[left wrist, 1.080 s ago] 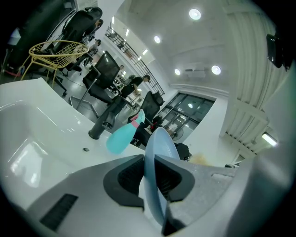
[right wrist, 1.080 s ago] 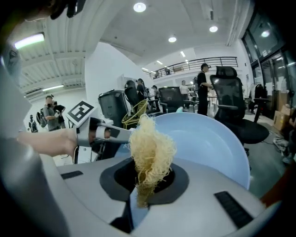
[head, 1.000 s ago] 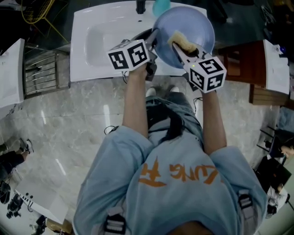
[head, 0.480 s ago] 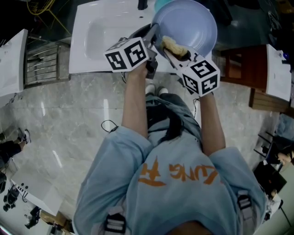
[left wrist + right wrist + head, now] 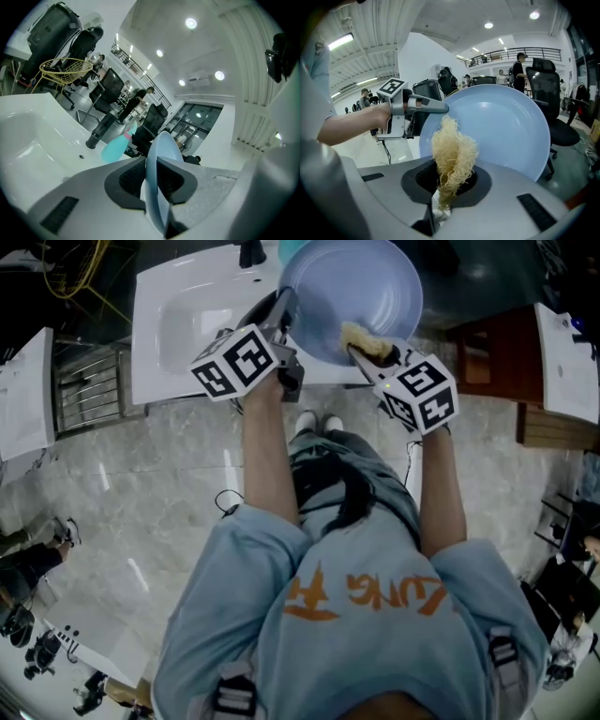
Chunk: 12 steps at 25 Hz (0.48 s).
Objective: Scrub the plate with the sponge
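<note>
A pale blue plate (image 5: 356,292) is held tilted over the right end of the white sink (image 5: 178,324). My left gripper (image 5: 281,315) is shut on the plate's left rim; in the left gripper view the rim (image 5: 157,187) runs edge-on between the dark pads. My right gripper (image 5: 367,345) is shut on a yellow fibrous sponge (image 5: 364,339), which lies against the plate's lower right inner face. In the right gripper view the sponge (image 5: 452,157) stands up from the jaws in front of the plate (image 5: 506,131), and the left gripper (image 5: 423,107) shows at the plate's left edge.
A black tap (image 5: 251,253) and a turquoise bottle (image 5: 115,146) stand at the sink's back edge. A wire rack (image 5: 89,381) sits left of the sink, a wooden cabinet (image 5: 487,338) to its right. Marble floor lies below.
Plate and both grippers have shifted left and a little up in the head view. The sponge slid across the plate's face, left and then back toward its lower right.
</note>
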Tool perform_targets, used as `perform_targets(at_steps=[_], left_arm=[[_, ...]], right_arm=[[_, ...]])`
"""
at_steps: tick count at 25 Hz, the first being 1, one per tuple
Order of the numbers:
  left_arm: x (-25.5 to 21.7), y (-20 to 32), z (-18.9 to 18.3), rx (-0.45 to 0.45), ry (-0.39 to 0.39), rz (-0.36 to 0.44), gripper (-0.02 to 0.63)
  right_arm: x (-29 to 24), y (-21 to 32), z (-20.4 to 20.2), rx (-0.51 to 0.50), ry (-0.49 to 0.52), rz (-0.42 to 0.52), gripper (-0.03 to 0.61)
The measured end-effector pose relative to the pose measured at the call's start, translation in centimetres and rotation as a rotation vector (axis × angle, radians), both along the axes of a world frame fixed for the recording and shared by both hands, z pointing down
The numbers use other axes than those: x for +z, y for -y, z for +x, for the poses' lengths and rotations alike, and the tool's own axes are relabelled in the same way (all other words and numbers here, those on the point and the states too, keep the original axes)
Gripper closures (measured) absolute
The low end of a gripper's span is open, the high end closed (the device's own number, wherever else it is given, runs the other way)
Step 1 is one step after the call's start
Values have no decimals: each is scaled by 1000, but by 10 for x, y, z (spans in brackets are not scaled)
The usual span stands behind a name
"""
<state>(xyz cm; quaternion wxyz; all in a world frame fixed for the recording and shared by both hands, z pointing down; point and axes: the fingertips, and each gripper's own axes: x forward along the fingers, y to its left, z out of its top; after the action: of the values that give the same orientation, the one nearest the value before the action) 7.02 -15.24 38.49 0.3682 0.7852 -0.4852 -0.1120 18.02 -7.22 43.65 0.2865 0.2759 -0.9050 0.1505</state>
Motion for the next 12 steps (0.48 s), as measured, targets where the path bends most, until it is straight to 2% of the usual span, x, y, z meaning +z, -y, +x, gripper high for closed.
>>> perform_targets(at_steps=[6, 10, 12], left_arm=[[-9, -4, 24, 23, 25, 16, 569], [-15, -6, 39, 38, 47, 24, 569], [-16, -9, 45, 41, 57, 25, 569]], right_arm=[[-4, 10, 64, 116, -30, 32, 546], [-12, 32, 117, 338, -26, 92, 546], [-14, 38, 134, 417, -20, 116, 546]])
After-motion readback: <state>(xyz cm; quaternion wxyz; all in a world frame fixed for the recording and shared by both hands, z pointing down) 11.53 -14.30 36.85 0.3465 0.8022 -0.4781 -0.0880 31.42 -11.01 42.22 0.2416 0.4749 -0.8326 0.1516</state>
